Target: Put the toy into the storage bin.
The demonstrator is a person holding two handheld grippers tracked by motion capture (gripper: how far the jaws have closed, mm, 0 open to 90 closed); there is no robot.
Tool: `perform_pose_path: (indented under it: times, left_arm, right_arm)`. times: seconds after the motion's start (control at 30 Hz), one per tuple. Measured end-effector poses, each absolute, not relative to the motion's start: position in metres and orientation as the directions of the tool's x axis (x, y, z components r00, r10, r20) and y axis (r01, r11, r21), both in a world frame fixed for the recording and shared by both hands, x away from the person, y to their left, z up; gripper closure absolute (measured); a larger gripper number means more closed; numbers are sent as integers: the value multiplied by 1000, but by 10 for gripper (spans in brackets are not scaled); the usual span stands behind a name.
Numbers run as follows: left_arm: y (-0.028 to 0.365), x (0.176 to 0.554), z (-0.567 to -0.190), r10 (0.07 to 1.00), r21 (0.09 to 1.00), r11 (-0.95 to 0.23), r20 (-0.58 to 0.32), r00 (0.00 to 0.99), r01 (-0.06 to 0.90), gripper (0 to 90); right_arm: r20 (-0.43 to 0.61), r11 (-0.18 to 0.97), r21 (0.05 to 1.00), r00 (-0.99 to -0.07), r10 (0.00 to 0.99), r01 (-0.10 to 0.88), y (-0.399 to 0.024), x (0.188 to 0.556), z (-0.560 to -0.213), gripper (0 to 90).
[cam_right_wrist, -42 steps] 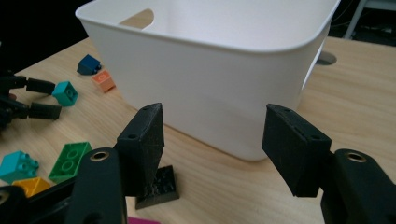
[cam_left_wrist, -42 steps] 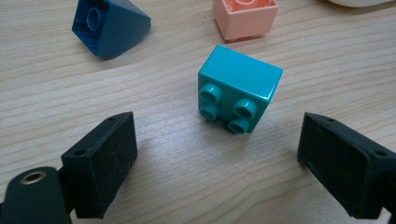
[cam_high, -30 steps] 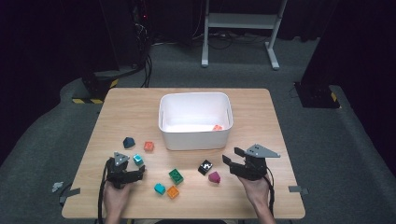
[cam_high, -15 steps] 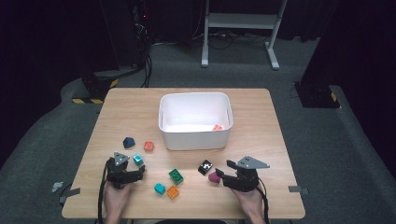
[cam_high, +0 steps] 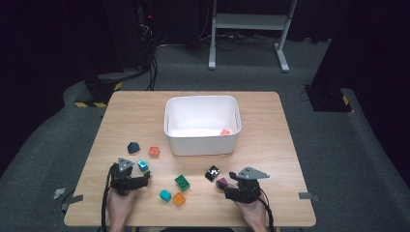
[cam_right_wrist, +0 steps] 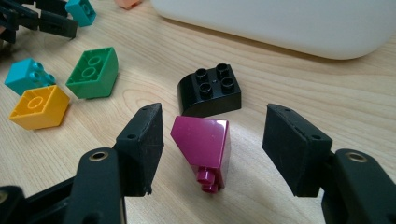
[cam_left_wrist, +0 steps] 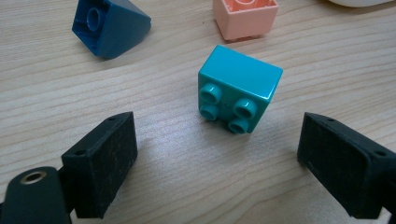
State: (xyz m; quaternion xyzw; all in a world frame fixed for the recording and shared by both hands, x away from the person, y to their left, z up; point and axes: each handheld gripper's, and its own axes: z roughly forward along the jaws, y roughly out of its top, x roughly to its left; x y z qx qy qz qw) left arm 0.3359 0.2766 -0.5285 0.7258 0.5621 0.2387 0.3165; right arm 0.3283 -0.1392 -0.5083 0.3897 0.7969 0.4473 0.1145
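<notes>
My right gripper is low at the table's front right, open. A magenta sloped brick lies on its side between the jaws, with a gap to each pad; the jaws have just opened a little wider. A black curved brick sits just beyond it. At the front left, my left gripper rests open on the wood. A teal brick lies studs toward me just ahead of its spread pads, untouched. Both bricks also appear from above: magenta brick, teal brick.
A white bin stands mid-table holding a small orange piece. A green brick, a small teal brick and an orange brick lie between the grippers. A dark blue brick and a salmon brick lie beyond the left gripper.
My right gripper has come down and leftward to the table, and its jaws now straddle the magenta brick. The left gripper has stayed put.
</notes>
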Motion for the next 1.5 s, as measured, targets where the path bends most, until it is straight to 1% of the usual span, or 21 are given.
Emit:
perform_pose_path:
  times: [0.3,0.6,0.77,1.03,1.5]
  left_arm:
    - [277,336,-529,967,728,-167,-9,254,665,120]
    - [277,336,-529,967,728,-167,-9,254,665,121]
    - [277,336,-529,967,728,-167,-10,254,665,121]
    - [277,336,-529,967,728,-167,-10,254,665,121]
    - [277,336,-529,967,728,-167,-10,254,665,121]
  right_arm:
    - [151,328,788,-679,718,521,-132,331,-513,366]
    - [146,353,771,-687,712,530,-125,333,-518,375]
    - [136,370,764,-692,709,529,-122,334,-520,403]
    - [114,395,755,-697,708,524,-119,334,-522,472]
    - [95,405,758,-701,707,512,-118,331,-523,568]
